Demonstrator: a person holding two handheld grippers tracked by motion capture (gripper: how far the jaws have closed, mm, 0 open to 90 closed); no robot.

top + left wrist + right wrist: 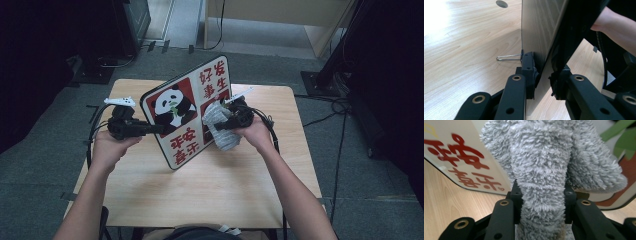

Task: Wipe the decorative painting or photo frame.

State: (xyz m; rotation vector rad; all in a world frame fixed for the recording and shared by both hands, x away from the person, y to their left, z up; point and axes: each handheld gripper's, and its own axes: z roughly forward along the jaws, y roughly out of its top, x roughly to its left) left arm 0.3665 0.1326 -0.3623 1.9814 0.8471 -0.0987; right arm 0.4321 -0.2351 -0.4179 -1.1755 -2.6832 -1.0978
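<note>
A glossy board printed with a panda and red characters stands tilted on one edge on the wooden table. My left gripper is shut on the board's left edge; in the left gripper view the thin board sits pinched between the pads, with a wire stand behind it. My right gripper is shut on a grey fluffy cloth held against the board's printed face. In the right gripper view the cloth rises between the jaws and hides part of the board.
The table has a round cable hole near its far side. Dark stands and cables lie on the grey floor to the right, and dark equipment sits to the back left. A pale wooden cabinet stands beyond the table.
</note>
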